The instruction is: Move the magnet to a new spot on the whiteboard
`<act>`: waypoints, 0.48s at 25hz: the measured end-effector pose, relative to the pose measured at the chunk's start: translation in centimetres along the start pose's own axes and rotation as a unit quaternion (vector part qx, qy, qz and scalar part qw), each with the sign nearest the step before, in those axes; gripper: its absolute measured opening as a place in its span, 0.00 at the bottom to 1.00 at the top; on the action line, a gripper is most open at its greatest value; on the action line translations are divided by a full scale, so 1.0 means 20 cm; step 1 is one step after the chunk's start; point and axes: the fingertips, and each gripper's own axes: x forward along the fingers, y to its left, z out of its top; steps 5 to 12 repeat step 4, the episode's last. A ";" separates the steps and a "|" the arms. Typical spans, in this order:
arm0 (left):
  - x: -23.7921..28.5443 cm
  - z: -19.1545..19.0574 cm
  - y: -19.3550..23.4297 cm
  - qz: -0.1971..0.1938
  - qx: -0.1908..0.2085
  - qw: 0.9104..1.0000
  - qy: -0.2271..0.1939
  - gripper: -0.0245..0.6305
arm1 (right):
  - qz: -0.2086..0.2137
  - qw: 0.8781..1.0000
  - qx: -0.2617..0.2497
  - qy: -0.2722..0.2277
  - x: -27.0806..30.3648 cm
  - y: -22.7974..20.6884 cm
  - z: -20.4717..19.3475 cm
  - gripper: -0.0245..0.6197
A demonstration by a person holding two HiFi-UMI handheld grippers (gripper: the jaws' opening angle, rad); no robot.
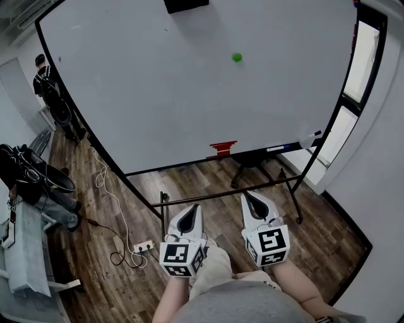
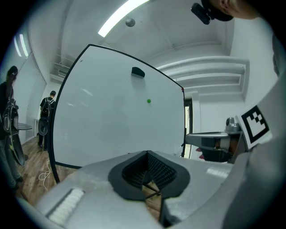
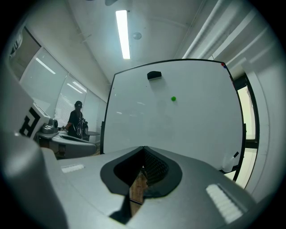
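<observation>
Left gripper [image 1: 192, 210] and right gripper [image 1: 249, 197] are held shut and empty, low before the whiteboard [image 1: 145, 94].

Green magnet [image 1: 237, 57] is seen stuck high on the board's right half, well apart from both grippers. A slip is judged the main risk: the magnet is small and lies flat, so it could be knocked off or dropped to the floor. The board could be shoved back on its stand if pressed hard. Magnet's shape is too small to be made out; a black object [image 1: 186, 5] at the top edge is cut off; a red item [image 1: 222, 148] at the bottom edge cannot be identified.
</observation>
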 end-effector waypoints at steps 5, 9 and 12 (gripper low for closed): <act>0.01 0.01 0.01 0.000 0.000 1.000 -0.001 0.04 | 0.002 1.000 0.000 -0.001 0.01 0.00 0.00 0.04; 0.01 0.01 0.01 0.000 0.000 1.000 -0.001 0.04 | 0.002 1.000 0.000 -0.001 0.01 0.00 0.00 0.04; 0.01 0.01 0.01 0.000 0.000 1.000 -0.001 0.04 | 0.002 1.000 0.000 -0.001 0.01 0.00 0.00 0.04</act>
